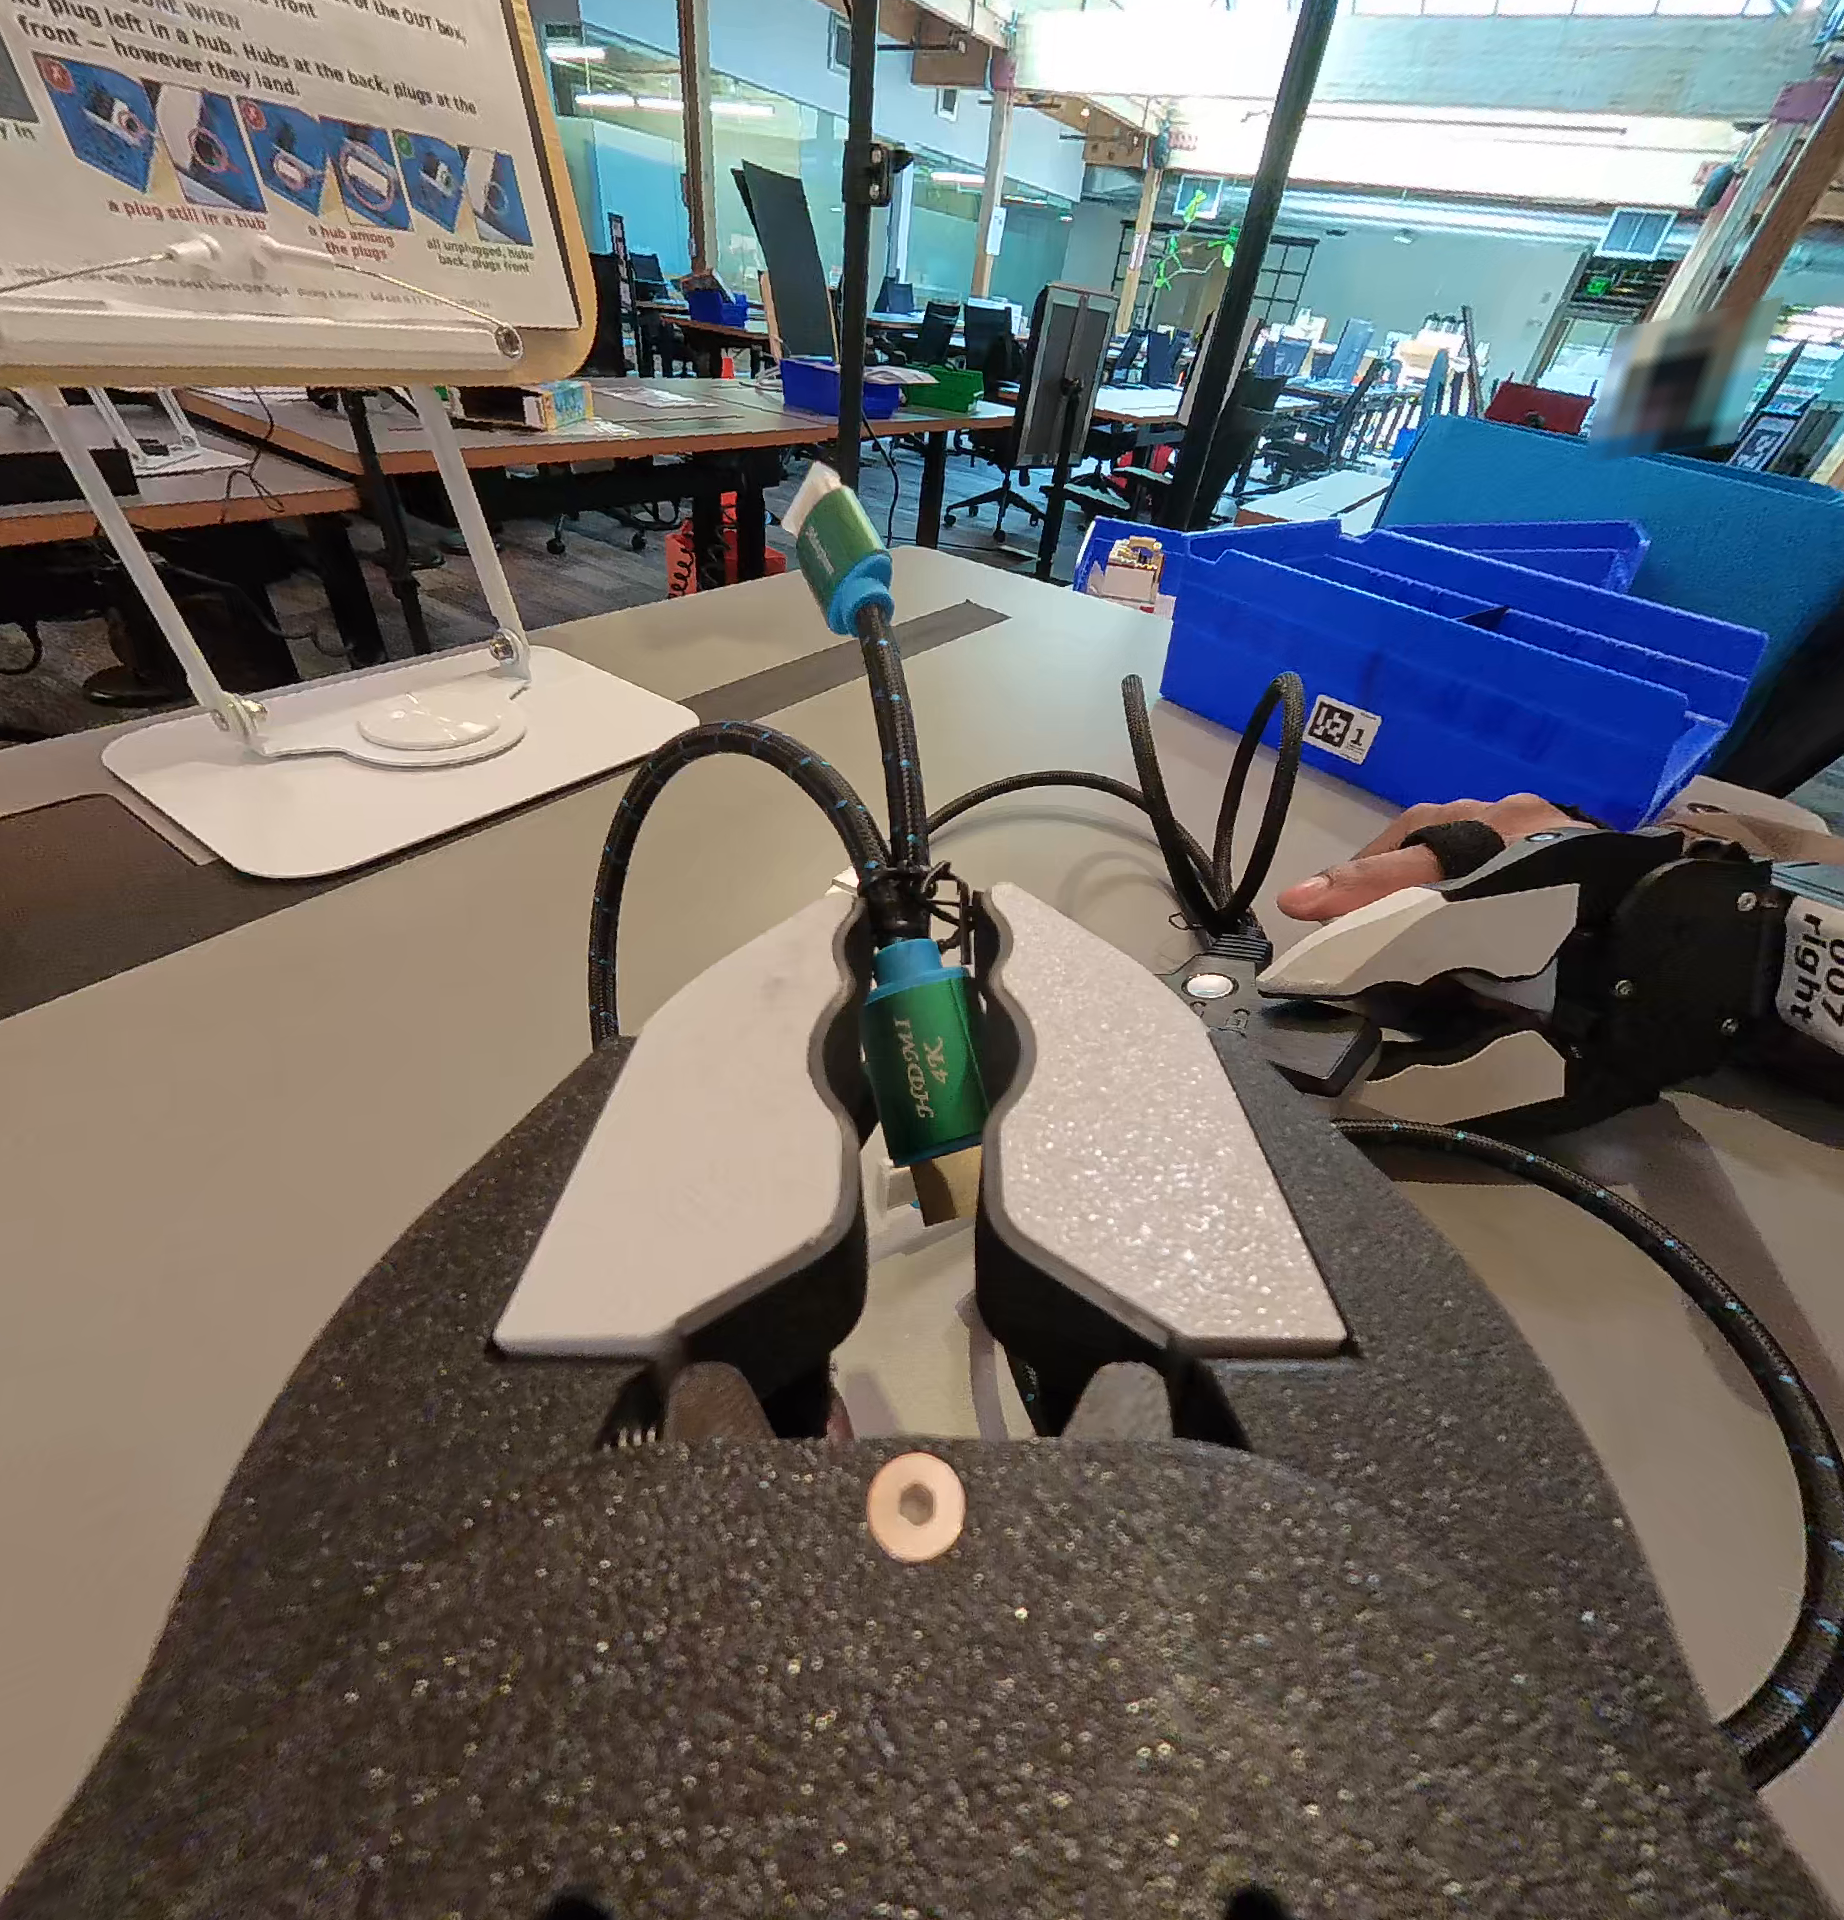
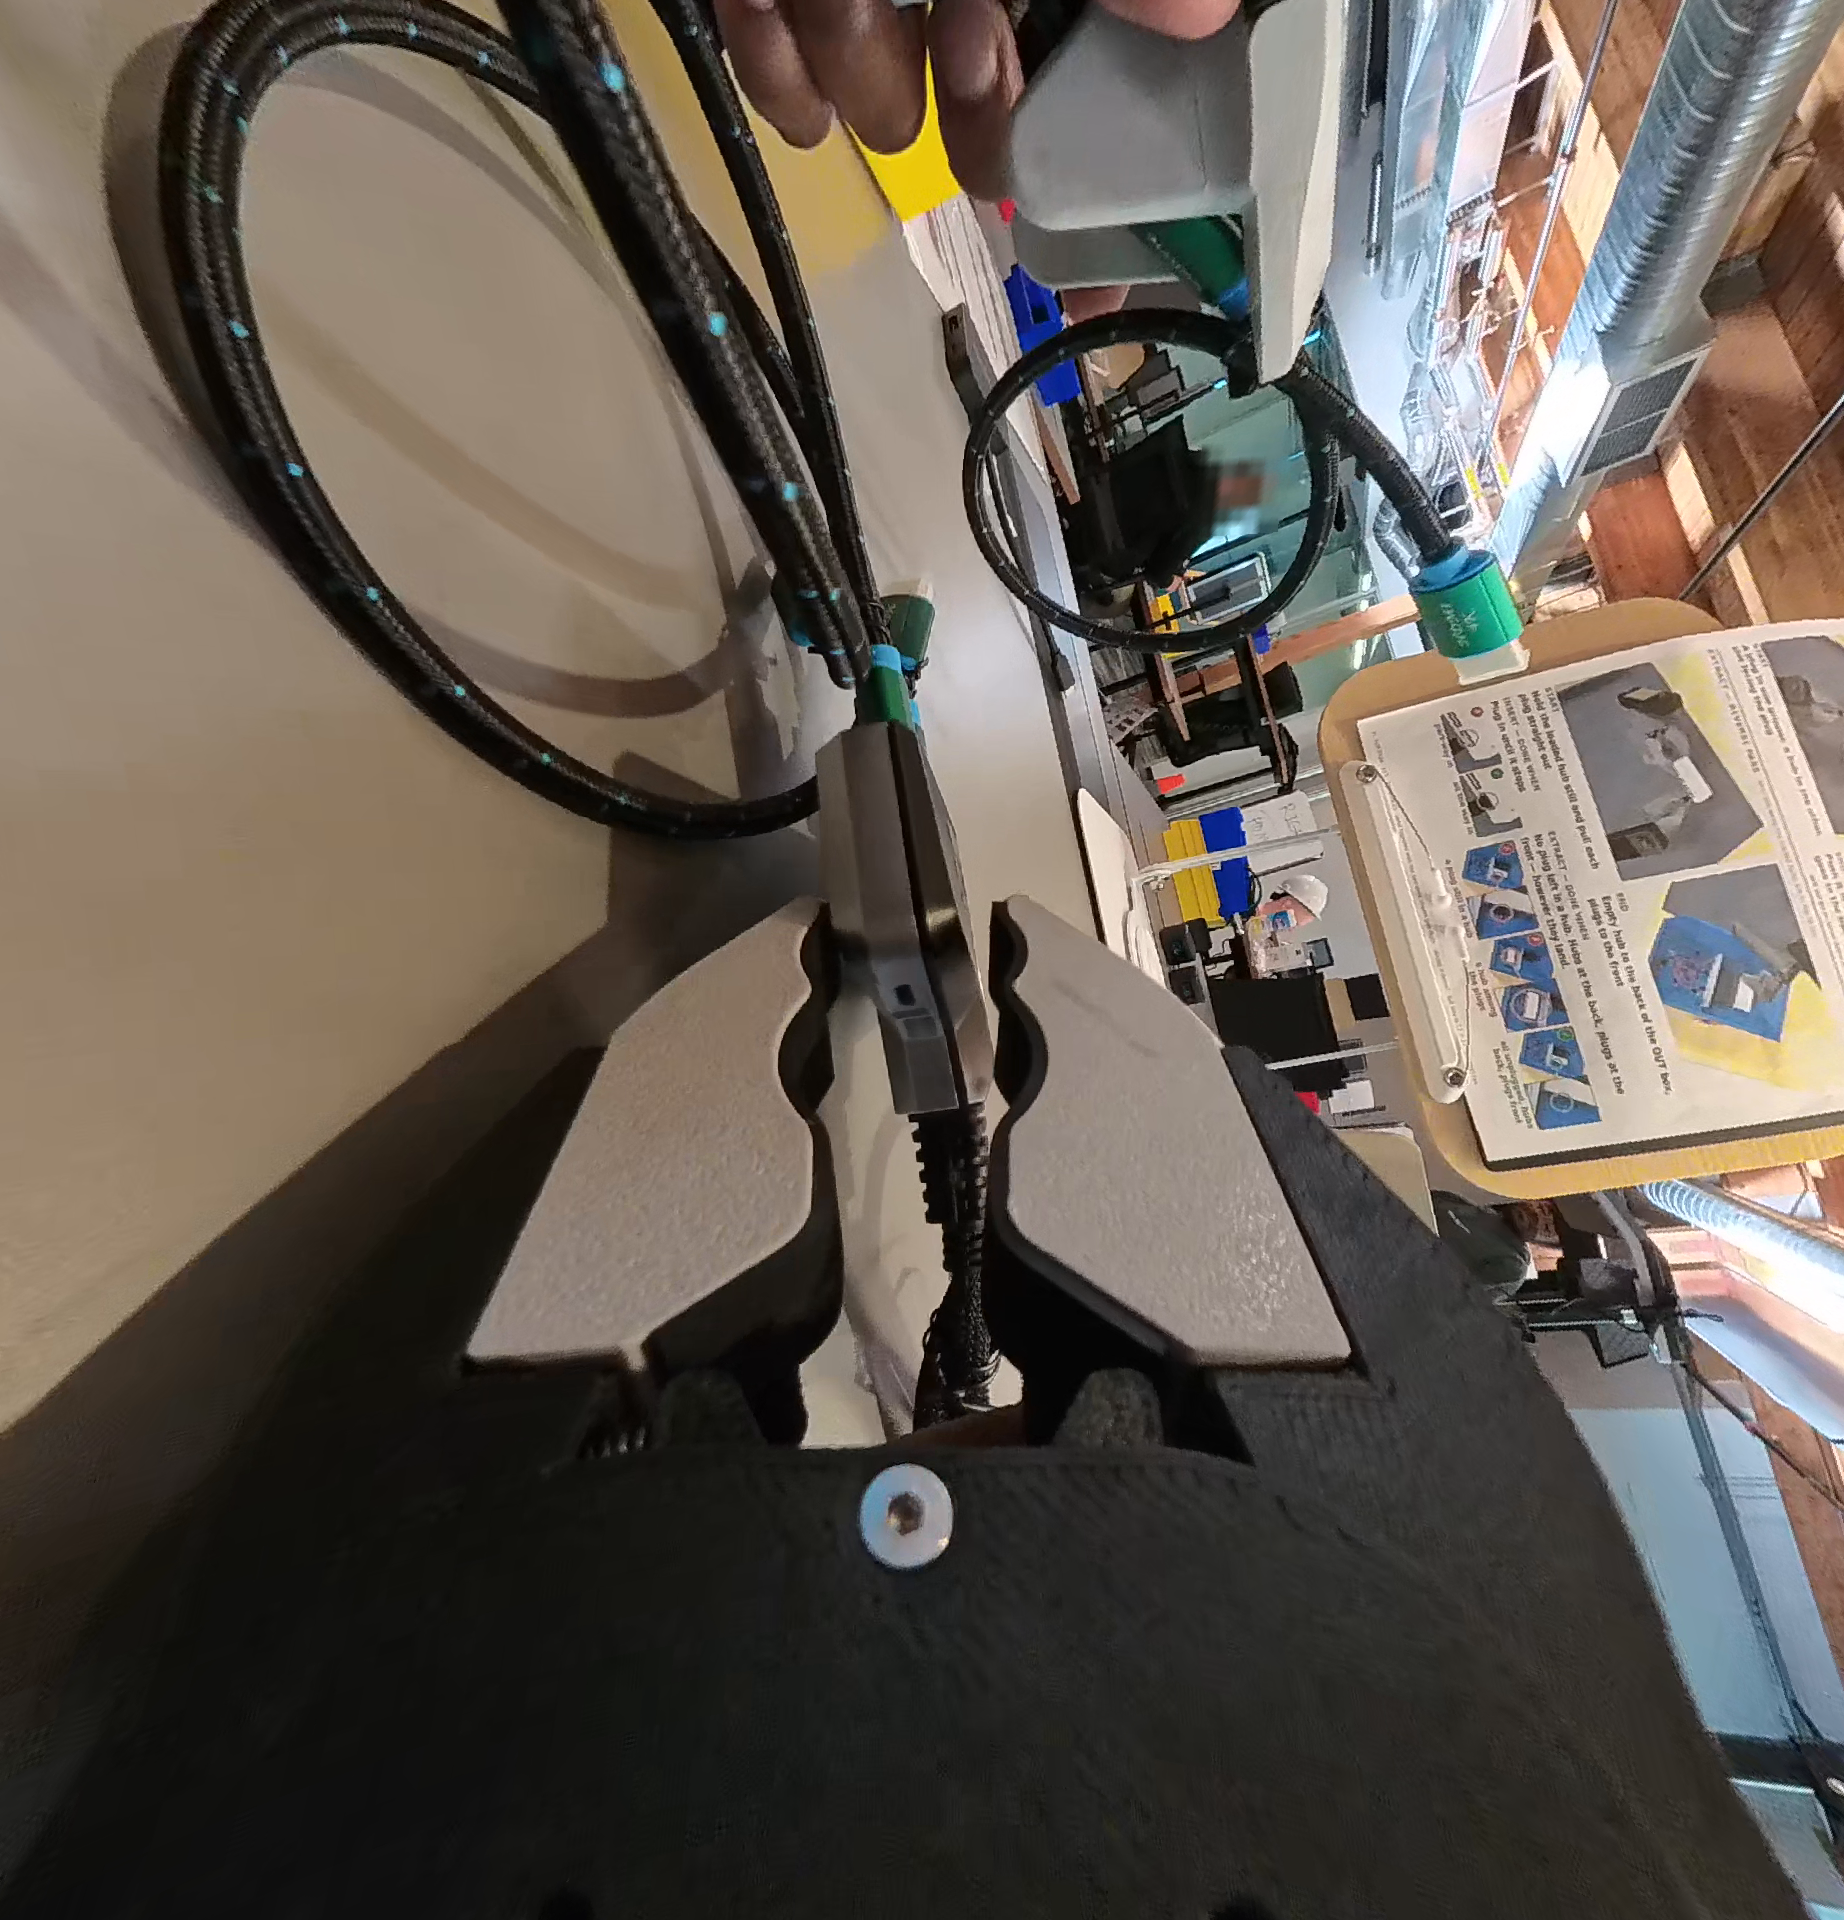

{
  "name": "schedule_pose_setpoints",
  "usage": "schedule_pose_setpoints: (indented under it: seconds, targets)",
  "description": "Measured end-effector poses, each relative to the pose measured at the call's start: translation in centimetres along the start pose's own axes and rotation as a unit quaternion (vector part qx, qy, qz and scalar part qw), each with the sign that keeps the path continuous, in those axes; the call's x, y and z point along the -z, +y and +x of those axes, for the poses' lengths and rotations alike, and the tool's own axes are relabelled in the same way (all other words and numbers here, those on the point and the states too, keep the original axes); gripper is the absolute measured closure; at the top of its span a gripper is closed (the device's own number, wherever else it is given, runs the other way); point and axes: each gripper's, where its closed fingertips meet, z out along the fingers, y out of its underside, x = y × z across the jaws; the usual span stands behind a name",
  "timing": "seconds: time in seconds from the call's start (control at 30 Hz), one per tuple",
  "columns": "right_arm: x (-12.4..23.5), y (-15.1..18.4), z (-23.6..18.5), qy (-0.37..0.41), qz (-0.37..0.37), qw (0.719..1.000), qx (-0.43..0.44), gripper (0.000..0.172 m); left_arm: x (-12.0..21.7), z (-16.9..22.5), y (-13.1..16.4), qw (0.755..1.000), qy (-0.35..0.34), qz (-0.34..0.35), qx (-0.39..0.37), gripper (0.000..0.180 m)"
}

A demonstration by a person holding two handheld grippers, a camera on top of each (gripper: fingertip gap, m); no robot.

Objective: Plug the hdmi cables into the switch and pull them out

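The left gripper (image 1: 923,1049) was clamped on a green plug (image 1: 923,1070), its braided cable (image 1: 902,727) arching up over the table (image 1: 326,1091). The right gripper (image 2: 902,1023) was closed around a dark grey hub (image 2: 897,935), likely to steady it. Only the right wrist view showed another green plug (image 2: 887,701) seated in the hub's far end; only the left showed the blue bin (image 1: 1469,665) at the table's far right edge.

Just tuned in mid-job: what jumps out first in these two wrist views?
Centre of the left wrist view: the left gripper is shut on a green plug, its black braided cable looping over the grey table. The right gripper grips a dark grey hub. Blue bins sit back right.
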Motion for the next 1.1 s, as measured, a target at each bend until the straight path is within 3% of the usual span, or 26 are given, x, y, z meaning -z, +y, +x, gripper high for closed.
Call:
schedule_pose_setpoints:
  seconds: [1.1]
  targets:
    - [0.8,-0.45,0.04,-0.003,0.001,1.0,0.019,0.143,-0.08,0.18,0.36,1.0,0.006,-0.01,0.023,0.162]
